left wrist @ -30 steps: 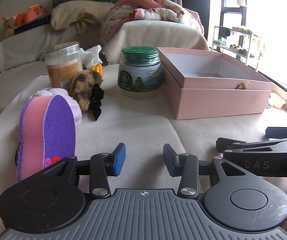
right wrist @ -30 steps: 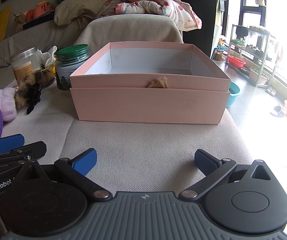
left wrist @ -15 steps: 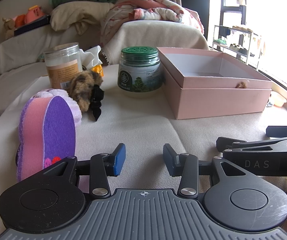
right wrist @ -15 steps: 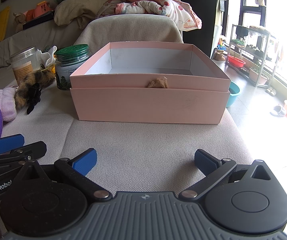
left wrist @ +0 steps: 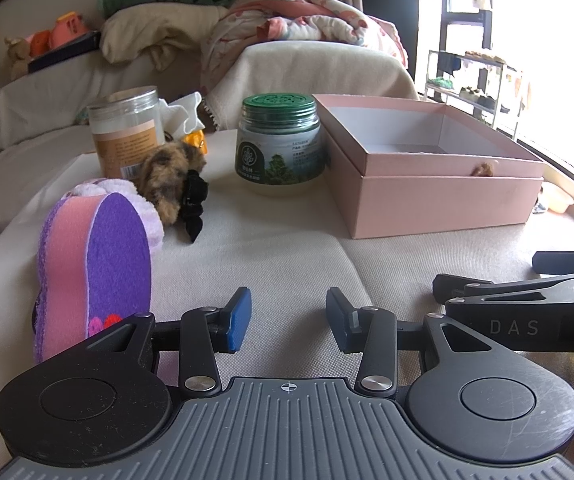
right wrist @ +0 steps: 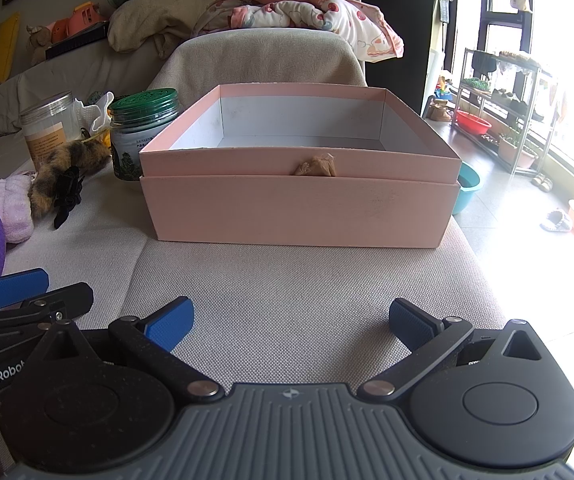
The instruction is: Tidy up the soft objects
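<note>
A pink and purple soft pad stands on edge at the left of the cloth-covered table. Behind it lie a lilac fluffy piece, a brown furry hair clip and a black scrunchie. An open pink box sits ahead on the right, apparently empty, with a tan tuft on its front rim. My left gripper is open and empty, low over the cloth, right of the pad. My right gripper is wide open and empty, in front of the box.
A green-lidded jar and a clear plastic jar stand behind the soft things, left of the box. A sofa with piled blankets is behind the table. The table edge drops to the floor on the right.
</note>
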